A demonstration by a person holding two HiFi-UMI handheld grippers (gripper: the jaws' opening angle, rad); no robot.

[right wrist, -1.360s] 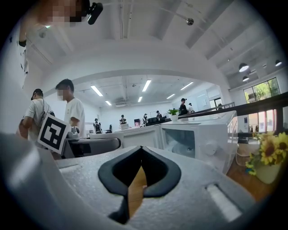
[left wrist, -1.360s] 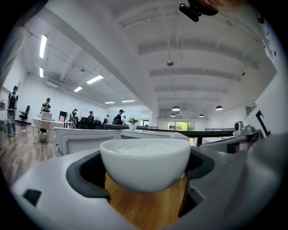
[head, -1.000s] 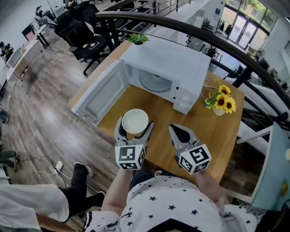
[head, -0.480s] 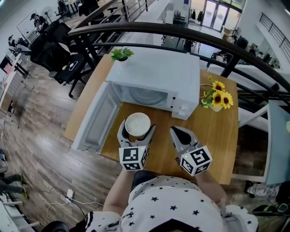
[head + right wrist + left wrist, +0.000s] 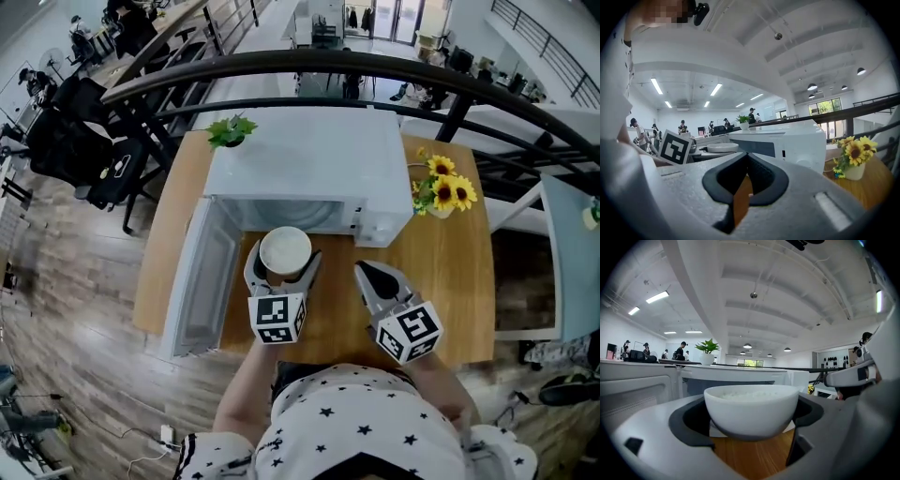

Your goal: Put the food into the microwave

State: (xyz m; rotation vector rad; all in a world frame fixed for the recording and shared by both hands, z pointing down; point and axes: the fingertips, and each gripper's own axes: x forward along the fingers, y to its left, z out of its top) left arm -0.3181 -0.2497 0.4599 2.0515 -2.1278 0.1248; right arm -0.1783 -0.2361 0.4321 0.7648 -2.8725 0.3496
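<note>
A white bowl (image 5: 284, 252) filled with white rice sits between the jaws of my left gripper (image 5: 281, 265), which is shut on it, just in front of the microwave's open mouth. In the left gripper view the bowl (image 5: 751, 408) fills the gap above the wooden table. The white microwave (image 5: 309, 167) stands at the back of the table (image 5: 450, 272) with its door (image 5: 202, 274) swung open to the left. My right gripper (image 5: 373, 275) hovers beside the bowl on the right, shut with nothing in it; in the right gripper view its fingertips (image 5: 748, 159) meet.
A vase of sunflowers (image 5: 441, 193) stands right of the microwave. A small green plant (image 5: 230, 130) sits at the table's back left corner. A dark curved railing (image 5: 375, 70) runs behind the table. Wooden floor lies to the left.
The view has swung so the microwave now faces me squarely. Both grippers keep their places, the left still holding the bowl.
</note>
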